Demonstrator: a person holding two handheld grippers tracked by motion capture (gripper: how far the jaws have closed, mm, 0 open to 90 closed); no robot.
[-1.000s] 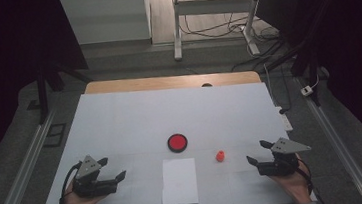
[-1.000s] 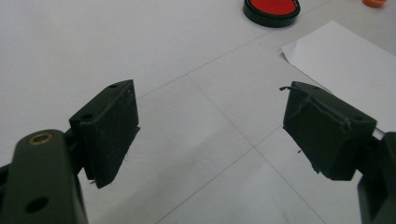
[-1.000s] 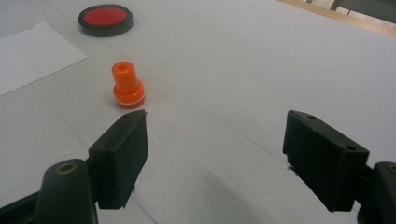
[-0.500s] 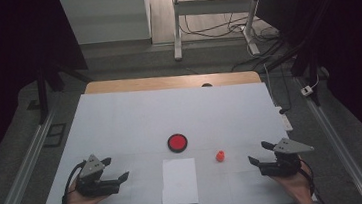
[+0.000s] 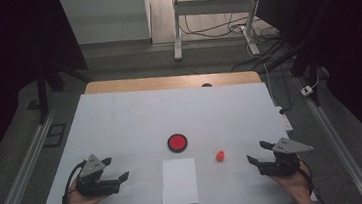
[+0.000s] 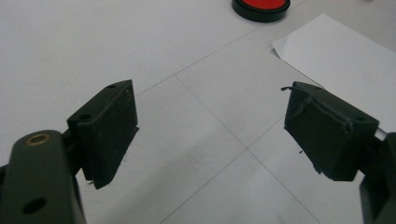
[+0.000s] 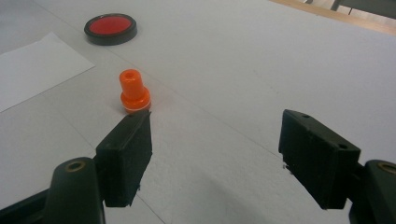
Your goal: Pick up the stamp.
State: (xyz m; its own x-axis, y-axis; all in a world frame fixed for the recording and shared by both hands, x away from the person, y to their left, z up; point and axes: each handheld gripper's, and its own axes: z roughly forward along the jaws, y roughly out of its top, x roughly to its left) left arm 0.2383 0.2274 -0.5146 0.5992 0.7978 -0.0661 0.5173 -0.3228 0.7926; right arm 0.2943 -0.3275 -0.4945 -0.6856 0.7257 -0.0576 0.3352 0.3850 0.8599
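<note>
Here, stamp [image 5: 220, 155]: small orange plastic knob, upright on the tabletop [image 5: 120, 118], just ahead of right tongs [image 5: 262, 154].
Pad [image 5: 177, 142]: round, red, black-rimmed.
Paper [image 5: 179, 181]: white sheet.
Tongs: right and left tongs [image 5: 114, 169] gape, empty.
Tabletop: matte white, faint gridlines.

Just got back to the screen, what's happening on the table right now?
A person holds a gripper in each hand over a white table, both open and holding nothing. The right gripper points toward a small orange stamp standing upright, apart from its jaws. The left gripper sits beside a sheet of paper. A round red ink pad lies just beyond the paper. Nothing is gripped yet.
</note>
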